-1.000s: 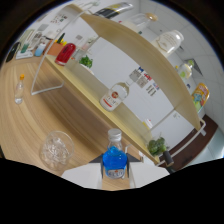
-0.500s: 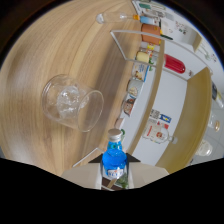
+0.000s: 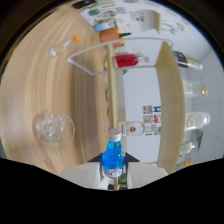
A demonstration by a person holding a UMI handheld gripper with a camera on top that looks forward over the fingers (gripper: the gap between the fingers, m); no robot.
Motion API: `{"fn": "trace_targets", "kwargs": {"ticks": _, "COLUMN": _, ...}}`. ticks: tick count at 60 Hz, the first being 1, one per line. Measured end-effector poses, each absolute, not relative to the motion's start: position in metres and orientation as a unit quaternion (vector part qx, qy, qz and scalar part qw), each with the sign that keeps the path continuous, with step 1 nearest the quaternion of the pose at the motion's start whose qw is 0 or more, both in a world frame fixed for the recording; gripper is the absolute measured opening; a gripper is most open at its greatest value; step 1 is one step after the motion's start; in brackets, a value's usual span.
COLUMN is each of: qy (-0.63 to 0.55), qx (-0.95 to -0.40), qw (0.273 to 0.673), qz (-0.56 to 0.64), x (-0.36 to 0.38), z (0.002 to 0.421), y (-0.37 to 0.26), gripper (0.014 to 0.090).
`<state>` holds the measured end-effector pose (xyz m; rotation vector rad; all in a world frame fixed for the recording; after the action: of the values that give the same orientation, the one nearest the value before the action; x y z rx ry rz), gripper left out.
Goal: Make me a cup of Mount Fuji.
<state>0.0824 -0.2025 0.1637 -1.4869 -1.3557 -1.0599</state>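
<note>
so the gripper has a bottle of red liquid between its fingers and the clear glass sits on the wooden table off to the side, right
Not quite: the gripper view shows the liquid in the bottle held by the gripper is blue, not red. The rest stands: the clear glass sits on the wooden table, off to the side of the bottle.

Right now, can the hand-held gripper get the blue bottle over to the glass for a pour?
Probably yes. The hand-held gripper is shut on the blue bottle, tilted hard over. The glass lies off to one side on bare wooden counter, with nothing visible between them.
</note>
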Motion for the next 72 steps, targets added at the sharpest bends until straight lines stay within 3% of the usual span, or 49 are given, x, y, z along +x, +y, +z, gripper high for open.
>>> {"fn": "trace_targets", "kwargs": {"ticks": 4, "qy": -0.456, "qx": -0.637, "qw": 0.509, "qz": -0.355, "x": 0.078, "z": 0.203, "y": -0.213, "gripper": 0.0358}}
{"fn": "trace_targets", "kwargs": {"ticks": 10, "qy": -0.332, "qx": -0.682, "qw": 0.597, "qz": -0.260, "x": 0.082, "z": 0.248, "y": -0.231, "gripper": 0.0358}}
{"fn": "trace_targets", "kwargs": {"ticks": 17, "qy": -0.207, "qx": -0.718, "qw": 0.649, "qz": -0.145, "x": 0.109, "z": 0.268, "y": -0.242, "gripper": 0.0361}}
{"fn": "trace_targets", "kwargs": {"ticks": 24, "qy": -0.096, "qx": -0.757, "qw": 0.643, "qz": -0.071, "x": 0.161, "z": 0.240, "y": -0.241, "gripper": 0.0359}}
{"fn": "trace_targets", "kwargs": {"ticks": 38, "qy": 0.012, "qx": -0.828, "qw": 0.560, "qz": -0.008, "x": 0.240, "z": 0.121, "y": -0.227, "gripper": 0.0359}}
{"fn": "trace_targets", "kwargs": {"ticks": 49, "qy": 0.027, "qx": -0.862, "qw": 0.507, "qz": -0.008, "x": 0.270, "z": 0.057, "y": -0.221, "gripper": 0.0357}}
{"fn": "trace_targets", "kwargs": {"ticks": 63, "qy": 0.017, "qx": -0.885, "qw": 0.466, "qz": -0.005, "x": 0.270, "z": 0.021, "y": -0.230, "gripper": 0.0358}}
{"fn": "trace_targets", "kwargs": {"ticks": 72, "qy": 0.011, "qx": -0.882, "qw": 0.470, "qz": -0.004, "x": 0.266, "z": 0.020, "y": -0.237, "gripper": 0.0367}}
